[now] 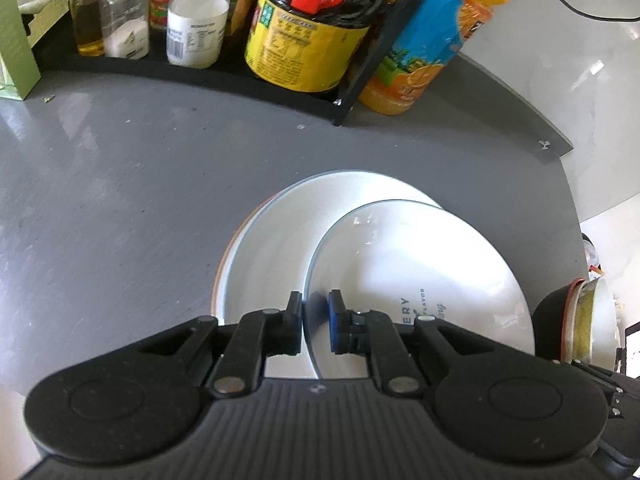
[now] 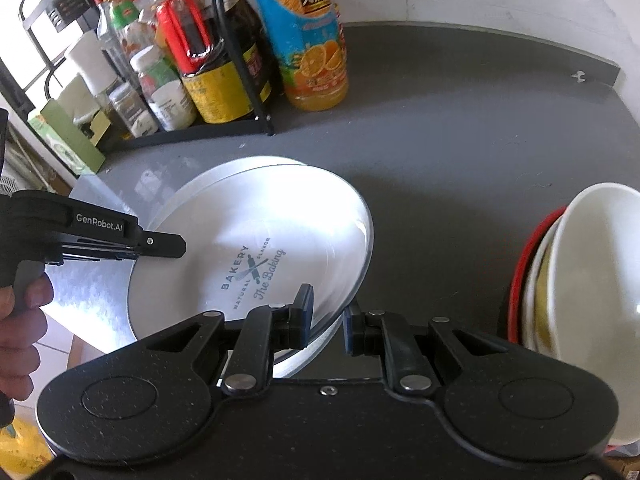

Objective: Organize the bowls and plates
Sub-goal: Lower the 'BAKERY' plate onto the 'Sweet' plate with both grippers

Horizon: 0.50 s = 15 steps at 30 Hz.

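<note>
Plates sit stacked on a grey counter [image 1: 120, 184], and both grippers hold the top one. The printed plate [image 1: 420, 272], white with a thin dark rim, is tilted above a larger white plate [image 1: 280, 232], which rests on a plate with an orange-brown edge [image 1: 218, 272] showing only at the left.

The left wrist view shows the left gripper [image 1: 315, 322] with its fingers closed on the printed plate's near-left rim, one pad on each face. Only part of the lettering reads here. On the far side a black rack [image 1: 280, 88] holds a dark bottle with a yellow label [image 1: 304, 44], a white jar [image 1: 196, 28] and a clear jar [image 1: 124, 20]; an orange juice bottle [image 1: 420, 52] stands just right of the rack.

The right wrist view alone shows the whole bakery print on the plate [image 2: 256, 256], and the right gripper [image 2: 328, 320] clamped on its near-right rim, the edge passing between the two pads. It also shows the left gripper from the side [image 2: 160, 242], reaching in from the left over the plate's far-left edge, with a person's hand [image 2: 20, 320] on its handle. At the right edge stands a stack of bowls [image 2: 592, 280]: a white one on top, a yellowish one under it, a red rim lowest. In the left view these bowls appear only as a sliver at the right.
</note>
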Motion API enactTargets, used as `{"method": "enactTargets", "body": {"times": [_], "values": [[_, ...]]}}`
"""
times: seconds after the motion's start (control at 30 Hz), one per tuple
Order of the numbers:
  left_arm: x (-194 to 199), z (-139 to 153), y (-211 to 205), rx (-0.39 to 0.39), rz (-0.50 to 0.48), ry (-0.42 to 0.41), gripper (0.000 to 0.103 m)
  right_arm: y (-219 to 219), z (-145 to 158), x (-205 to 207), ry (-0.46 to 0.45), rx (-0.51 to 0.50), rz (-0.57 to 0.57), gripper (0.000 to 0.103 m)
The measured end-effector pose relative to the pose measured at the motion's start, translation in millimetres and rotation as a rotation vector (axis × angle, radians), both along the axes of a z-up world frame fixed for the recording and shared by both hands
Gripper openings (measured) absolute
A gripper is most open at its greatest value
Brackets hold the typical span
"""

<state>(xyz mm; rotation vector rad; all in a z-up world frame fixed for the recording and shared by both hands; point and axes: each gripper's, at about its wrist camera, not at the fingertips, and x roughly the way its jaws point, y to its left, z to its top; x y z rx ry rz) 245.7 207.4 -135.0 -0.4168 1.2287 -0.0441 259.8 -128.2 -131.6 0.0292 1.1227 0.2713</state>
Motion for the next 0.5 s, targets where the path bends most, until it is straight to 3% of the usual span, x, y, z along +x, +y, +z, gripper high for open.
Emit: {"method": "enactTargets", "body": {"times": [0.5], "values": [[-3, -13, 3, 0.021, 0.005, 0.002, 0.013, 13, -8, 3, 0.023, -0.039, 0.057, 0.017]]}}
